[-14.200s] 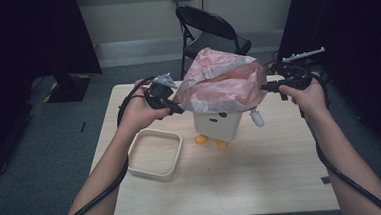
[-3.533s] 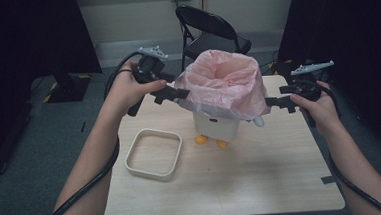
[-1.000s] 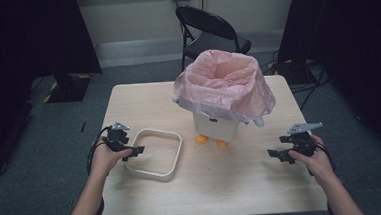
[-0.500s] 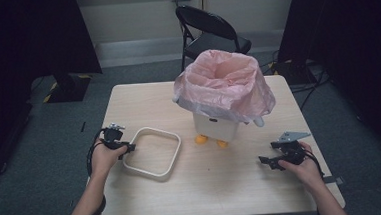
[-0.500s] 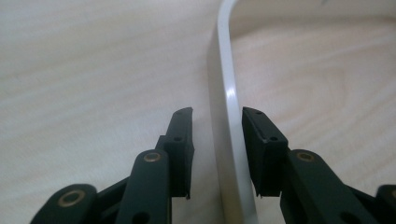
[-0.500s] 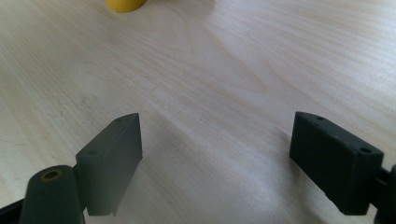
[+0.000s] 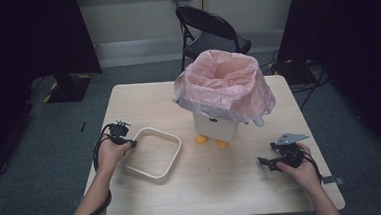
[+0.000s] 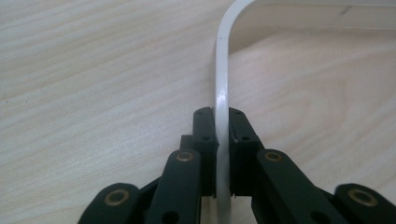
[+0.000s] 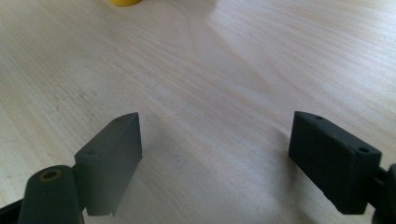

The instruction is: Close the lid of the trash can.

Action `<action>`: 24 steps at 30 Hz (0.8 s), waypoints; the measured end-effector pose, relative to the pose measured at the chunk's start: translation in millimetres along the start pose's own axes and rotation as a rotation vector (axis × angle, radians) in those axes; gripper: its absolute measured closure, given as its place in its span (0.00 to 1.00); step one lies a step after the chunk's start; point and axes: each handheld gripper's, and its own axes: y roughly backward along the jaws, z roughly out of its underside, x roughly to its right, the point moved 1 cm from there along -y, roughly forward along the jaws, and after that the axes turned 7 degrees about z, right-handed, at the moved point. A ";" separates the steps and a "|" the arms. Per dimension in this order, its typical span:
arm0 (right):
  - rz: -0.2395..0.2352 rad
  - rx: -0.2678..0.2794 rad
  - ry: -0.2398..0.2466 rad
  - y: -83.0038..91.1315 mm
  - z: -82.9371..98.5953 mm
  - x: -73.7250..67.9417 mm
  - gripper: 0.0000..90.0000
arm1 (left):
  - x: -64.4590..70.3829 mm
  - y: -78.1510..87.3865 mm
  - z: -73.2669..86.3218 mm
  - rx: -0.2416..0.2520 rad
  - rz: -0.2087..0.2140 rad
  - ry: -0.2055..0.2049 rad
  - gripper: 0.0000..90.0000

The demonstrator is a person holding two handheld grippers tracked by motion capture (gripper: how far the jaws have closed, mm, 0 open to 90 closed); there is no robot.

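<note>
Pink plastic liner bag [image 7: 225, 83] already draped over rim of small white bin with orange feet [image 7: 215, 127]; left hand-held gripper [image 8: 222, 140] clamped on white rectangular retaining ring [image 7: 151, 152], flat on bench [image 7: 218, 186] left of bin; right hand-held gripper [image 9: 215, 154] wide, empty, right of bin; likely left: seat ring over bag.

— What colours do you have in front of you?
— Your white ring frame [image 7: 152, 159] lies on pale wood-grain table [image 7: 143, 100]; your jaws are black.
— And the bin?
— White bin [image 7: 215, 127], orange feet [image 7: 201, 139], translucent pink bag [image 7: 224, 85].
</note>
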 end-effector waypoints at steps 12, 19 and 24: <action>-0.001 0.000 -0.001 -0.1 0.1 0.1 0.18 | 7.9 61.8 -21.5 0.026 0.049 0.000 0.94; 0.002 0.000 -0.003 0.1 0.2 -0.2 0.18 | 12.7 97.9 -38.3 0.034 0.075 -0.022 0.94; 0.004 -0.001 -0.003 0.3 0.3 -0.5 0.18 | 15.9 124.2 -51.9 0.047 0.078 -0.034 0.94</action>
